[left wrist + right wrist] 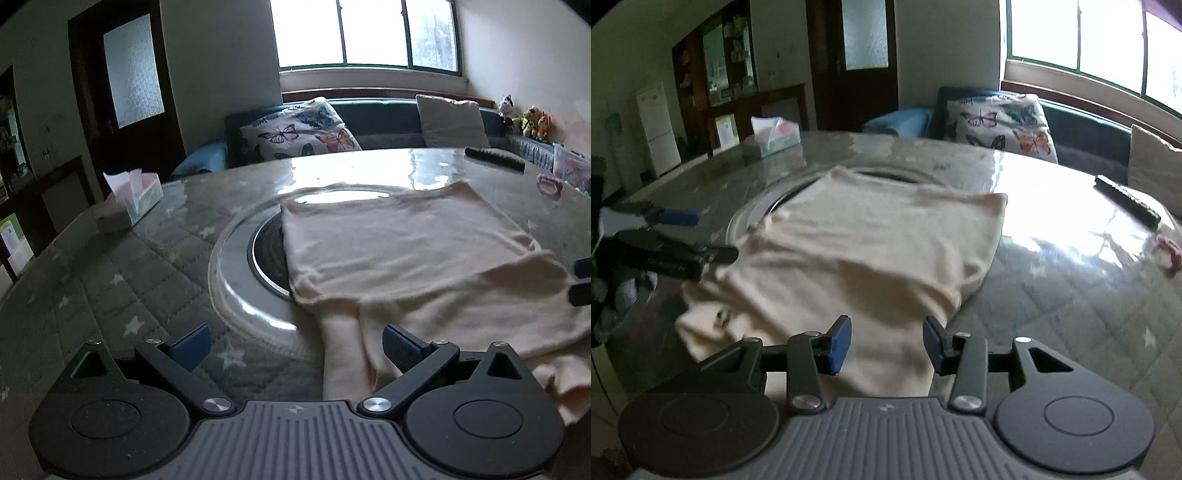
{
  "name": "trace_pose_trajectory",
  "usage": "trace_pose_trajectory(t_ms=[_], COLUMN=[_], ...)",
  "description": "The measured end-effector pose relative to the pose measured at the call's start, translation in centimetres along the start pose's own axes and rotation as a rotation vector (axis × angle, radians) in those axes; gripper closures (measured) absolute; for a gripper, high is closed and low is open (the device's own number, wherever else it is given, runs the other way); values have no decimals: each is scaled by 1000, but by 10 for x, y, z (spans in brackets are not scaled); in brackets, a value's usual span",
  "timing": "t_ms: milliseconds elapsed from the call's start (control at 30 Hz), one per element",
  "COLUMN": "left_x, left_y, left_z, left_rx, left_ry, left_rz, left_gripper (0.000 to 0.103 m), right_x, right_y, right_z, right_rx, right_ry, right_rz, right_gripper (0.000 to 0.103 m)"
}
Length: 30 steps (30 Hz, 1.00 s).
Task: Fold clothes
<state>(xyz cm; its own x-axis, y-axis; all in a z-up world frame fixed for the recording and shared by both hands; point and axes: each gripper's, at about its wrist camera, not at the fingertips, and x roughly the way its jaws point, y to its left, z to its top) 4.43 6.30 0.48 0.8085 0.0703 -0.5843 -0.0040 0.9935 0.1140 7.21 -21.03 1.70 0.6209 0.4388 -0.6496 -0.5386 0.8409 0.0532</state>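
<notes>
**Getting ready to fold the cream shirt**

We hold two grippers over the near edge of the cream shirt (406, 251). The shirt lies on the round table (122, 295), partly over the glass turning plate (236, 291) in the middle.

Our left gripper (295, 347) has its fingers wide apart and holds nothing. Our right gripper (886, 343) is also apart, with shirt edge under it but not pinched.

We think the shirt is already folded partway. Next, we need to close both grippers on the near edge and lift it over evenly.

The shirt looks soft, thick and floppy, with bumpy folds near us. The table top is shiny and smooth. A tissue box (136, 199) sits left of the shirt.
</notes>
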Motion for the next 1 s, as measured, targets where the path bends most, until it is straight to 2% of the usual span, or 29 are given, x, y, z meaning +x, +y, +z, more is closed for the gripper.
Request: trace_pose_trajectory(t_ms=[233, 567, 733, 1000], left_x=[17, 30, 35, 24], left_y=[-4, 0, 0, 19], left_z=[11, 9, 10, 14], left_rx=[24, 34, 41, -1], left_ry=[6, 32, 37, 10], left_rz=[20, 8, -8, -9], left_gripper=[2, 1, 0, 0], right_x=[36, 33, 49, 40], right_y=[-11, -3, 3, 21], right_z=[11, 21, 23, 26], right_rx=[33, -11, -34, -102], right_ry=[14, -25, -1, -16], right_rz=[7, 1, -5, 3], right_gripper=[58, 53, 51, 47])
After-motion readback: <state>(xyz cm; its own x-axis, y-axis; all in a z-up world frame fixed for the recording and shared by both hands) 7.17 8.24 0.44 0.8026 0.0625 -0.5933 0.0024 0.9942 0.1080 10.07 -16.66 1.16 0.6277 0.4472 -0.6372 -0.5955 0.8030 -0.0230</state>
